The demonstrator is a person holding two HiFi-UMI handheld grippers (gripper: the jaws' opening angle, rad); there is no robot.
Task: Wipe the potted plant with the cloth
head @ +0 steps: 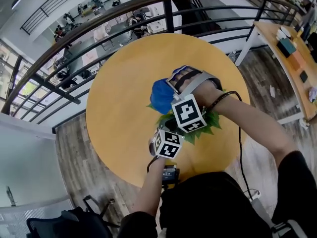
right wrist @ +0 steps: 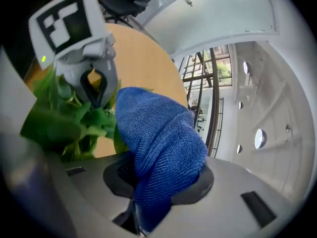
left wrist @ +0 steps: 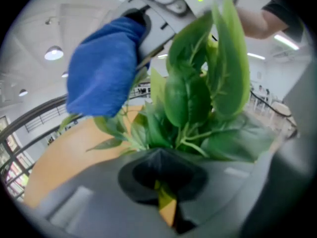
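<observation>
The right gripper (right wrist: 158, 180) has its jaws clamped on the blue cloth (right wrist: 158, 138), pressed against the potted plant's (left wrist: 198, 93) far-left leaves. The plant stands near-right on the round wooden table (head: 119, 108). The left gripper's (left wrist: 162, 175) jaws are closed on a leaf.

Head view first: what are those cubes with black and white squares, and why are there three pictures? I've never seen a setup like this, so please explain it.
There is no robot here. A person holds a hand-worked gripper in each hand, and the patterned cubes are parts of those grippers. The head view comes from a camera on the person's head, looking down at a round wooden table. The other two pictures come from cameras riding on each gripper and looking along its fingers. On the table stands a leafy green plant. The right gripper is shut on a blue cloth, which it holds close to the leaves. The left gripper appears to pinch a leaf of the plant, probably to steady it.
</observation>
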